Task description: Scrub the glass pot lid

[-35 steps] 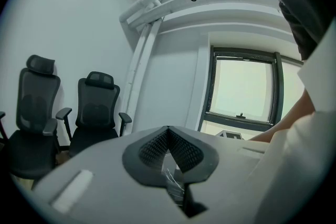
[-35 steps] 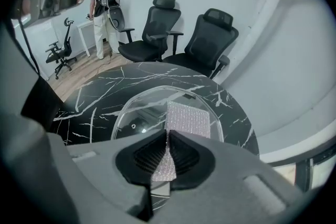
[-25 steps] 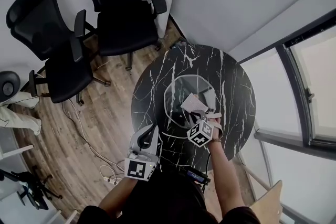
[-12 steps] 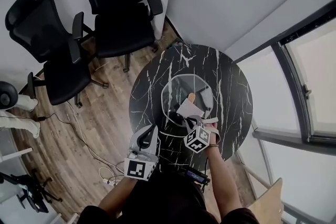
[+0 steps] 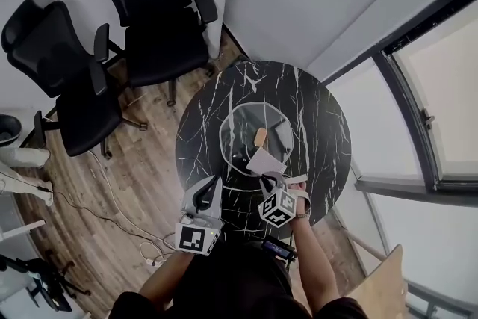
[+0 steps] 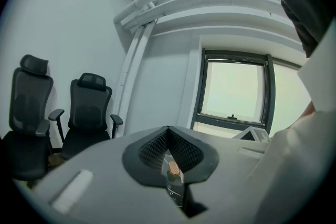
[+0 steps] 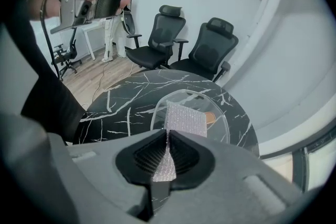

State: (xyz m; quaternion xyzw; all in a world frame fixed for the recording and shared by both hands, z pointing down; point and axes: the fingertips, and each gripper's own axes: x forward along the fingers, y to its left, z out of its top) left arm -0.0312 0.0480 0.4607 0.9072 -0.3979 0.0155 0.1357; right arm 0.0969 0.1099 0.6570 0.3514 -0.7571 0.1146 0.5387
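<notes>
right gripper [image 7: 167, 136]: pinching scrub pad [image 7: 185, 119] at glass lid's [image 5: 237, 132] near edge | left gripper [image 6: 168, 135]: pressed together, near-left of table [image 5: 317, 104]

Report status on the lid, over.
Left claw shut, empty. Right claw shut on cloth, over the lid. Lid flat on table, nothing in the way.

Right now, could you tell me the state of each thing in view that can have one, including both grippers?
left gripper: shut, holding nothing.
right gripper: shut on the scrub pad.
scrub pad: pinched at one end, reaching out over the lid; contact cannot be told.
glass pot lid: lying flat on the table, held by neither gripper.
office chairs: two, upright, unoccupied.
</notes>
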